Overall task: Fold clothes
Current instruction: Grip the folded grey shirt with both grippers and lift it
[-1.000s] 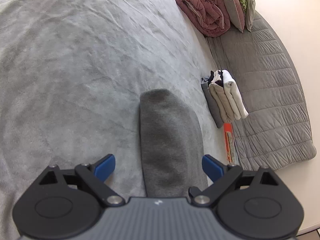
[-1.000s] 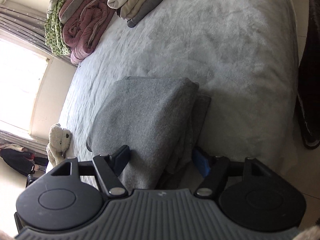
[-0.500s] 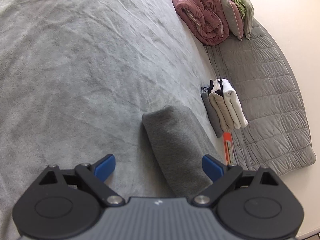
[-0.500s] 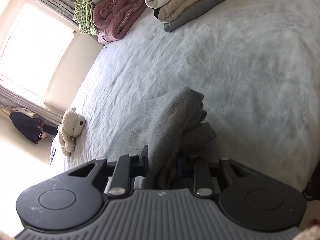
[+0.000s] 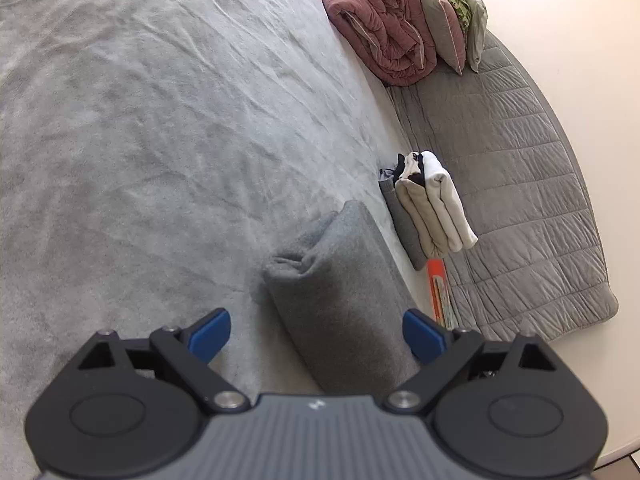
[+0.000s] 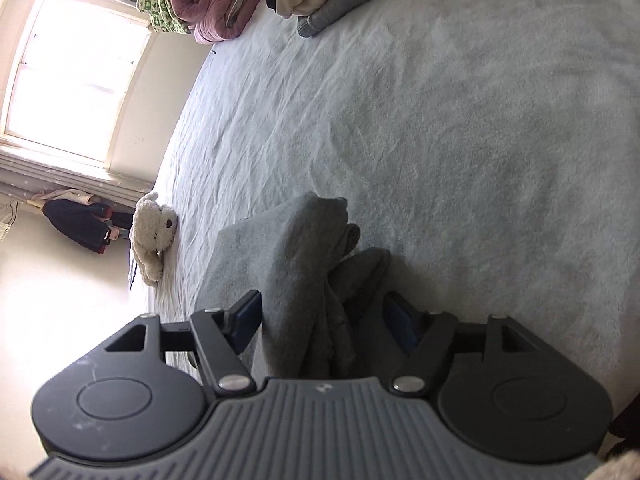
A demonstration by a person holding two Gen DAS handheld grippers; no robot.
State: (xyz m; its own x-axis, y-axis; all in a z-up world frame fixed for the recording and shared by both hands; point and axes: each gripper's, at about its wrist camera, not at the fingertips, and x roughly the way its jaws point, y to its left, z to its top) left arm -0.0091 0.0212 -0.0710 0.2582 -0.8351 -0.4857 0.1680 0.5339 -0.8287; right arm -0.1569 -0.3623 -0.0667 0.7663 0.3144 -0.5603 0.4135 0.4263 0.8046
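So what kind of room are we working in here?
Most likely a bedroom: the work surface is a bed with rolled quilts stacked at one end, a stuffed bear at its edge, and a curtained window.

Folded grey fleece garment, bunched in loose layers, on the pale grey bedspread.

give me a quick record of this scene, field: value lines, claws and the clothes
surface: bed
item in work: folded grey garment, lying on the bed
left claw: open, pads either side of the garment, not gripping
right claw: open around the garment's bunched edge
done pile: folded stack beside the garment
also there: pink quilt, teddy
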